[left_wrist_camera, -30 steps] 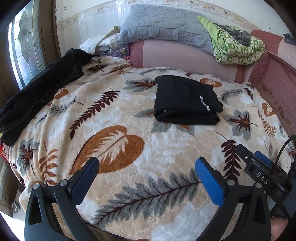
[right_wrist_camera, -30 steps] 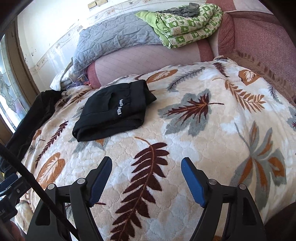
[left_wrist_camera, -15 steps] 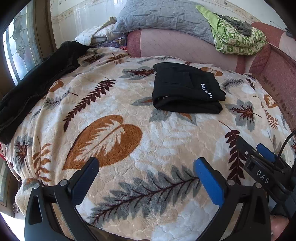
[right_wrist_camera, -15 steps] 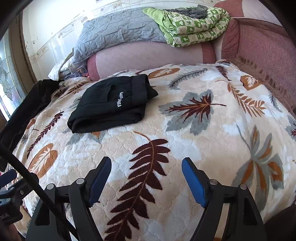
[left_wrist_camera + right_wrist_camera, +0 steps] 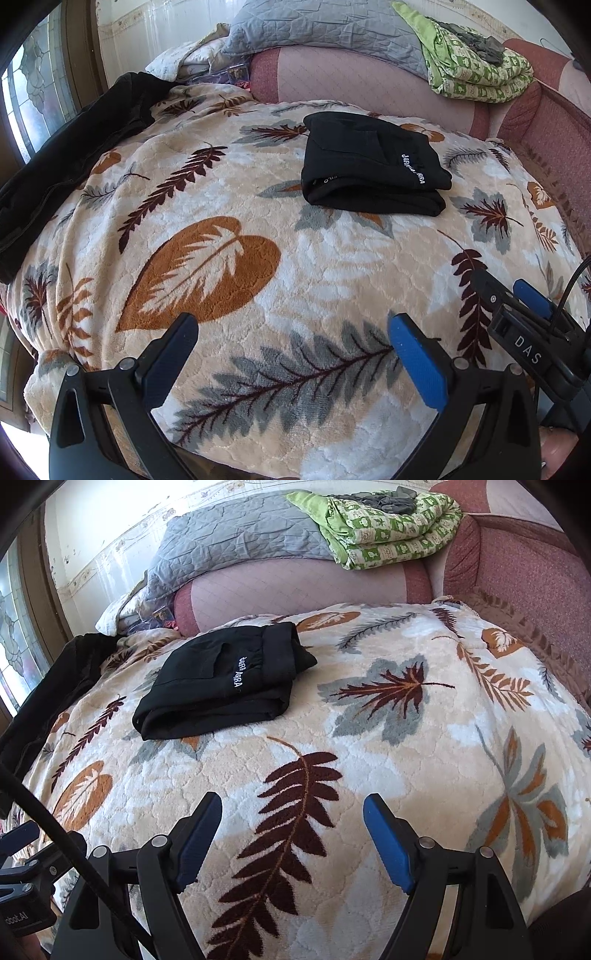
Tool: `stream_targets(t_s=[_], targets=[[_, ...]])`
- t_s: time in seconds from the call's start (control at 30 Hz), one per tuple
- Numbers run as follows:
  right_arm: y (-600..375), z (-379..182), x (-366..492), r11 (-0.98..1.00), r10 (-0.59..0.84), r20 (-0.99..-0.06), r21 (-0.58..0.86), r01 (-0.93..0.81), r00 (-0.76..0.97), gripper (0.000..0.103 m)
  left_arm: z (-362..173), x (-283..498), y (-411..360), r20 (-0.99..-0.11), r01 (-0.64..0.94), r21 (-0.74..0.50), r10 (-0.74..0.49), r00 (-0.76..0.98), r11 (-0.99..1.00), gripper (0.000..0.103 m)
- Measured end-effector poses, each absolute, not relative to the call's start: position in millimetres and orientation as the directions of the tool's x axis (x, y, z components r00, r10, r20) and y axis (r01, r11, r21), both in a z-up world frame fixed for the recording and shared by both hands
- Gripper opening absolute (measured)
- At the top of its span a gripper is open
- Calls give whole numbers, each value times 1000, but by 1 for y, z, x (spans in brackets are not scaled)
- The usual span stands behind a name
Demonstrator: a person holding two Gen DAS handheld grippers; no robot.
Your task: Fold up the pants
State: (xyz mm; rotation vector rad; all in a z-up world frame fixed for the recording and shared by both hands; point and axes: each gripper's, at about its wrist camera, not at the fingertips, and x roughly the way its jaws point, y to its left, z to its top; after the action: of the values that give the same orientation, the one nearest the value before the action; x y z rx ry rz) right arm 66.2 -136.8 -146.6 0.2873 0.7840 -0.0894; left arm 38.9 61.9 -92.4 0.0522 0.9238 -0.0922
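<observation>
Both our left gripper (image 5: pixel 291 354) and right gripper (image 5: pixel 293 834) hover wide open, empty, well short of the folded black pants (image 5: pixel 373 170) mid-bed; any stray snag on the fold could undo it.

We see our left gripper (image 5: pixel 291 347): black frame arms, blue ribbed pads (image 5: pixel 415 360), silver screws at the joints. Our right gripper (image 5: pixel 291 830) matches it, a black cable (image 5: pixel 55 834) crossing its left side, and in the left view its body reads "DAS".
</observation>
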Motion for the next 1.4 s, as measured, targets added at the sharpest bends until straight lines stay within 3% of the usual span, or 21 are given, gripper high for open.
stream_targets(t_s=[1.4], targets=[[-137,-162,76,958,42,-748,217,185,662,85,-124,49,59,-854,107,-6,-61,516,994,103]])
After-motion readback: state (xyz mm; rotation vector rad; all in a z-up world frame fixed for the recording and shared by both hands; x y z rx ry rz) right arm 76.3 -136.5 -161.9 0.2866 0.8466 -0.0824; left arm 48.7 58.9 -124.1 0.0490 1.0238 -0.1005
